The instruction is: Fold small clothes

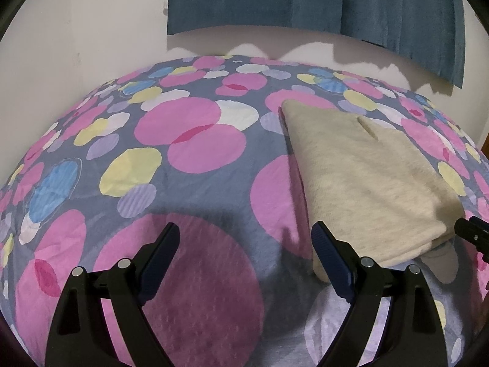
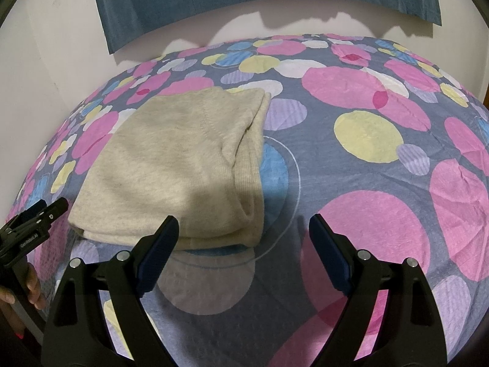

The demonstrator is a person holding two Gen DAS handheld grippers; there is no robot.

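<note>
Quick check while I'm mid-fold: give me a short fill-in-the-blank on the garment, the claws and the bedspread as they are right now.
1. The beige garment lies ____ on the spotted bedspread.
2. The left claw has its fingers spread ____, gripping nothing.
3. The right claw holds ____.
4. On the wall behind the bed hangs a ____ curtain.

Missing words: folded; open; nothing; blue

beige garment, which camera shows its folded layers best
The right wrist view: the beige garment lies whole and near centre, with its ribbed band and stacked near edge plainly visible. The left wrist view shows it off to the right, its near corner partly hidden behind the left gripper, so the layers are harder to read.
</note>
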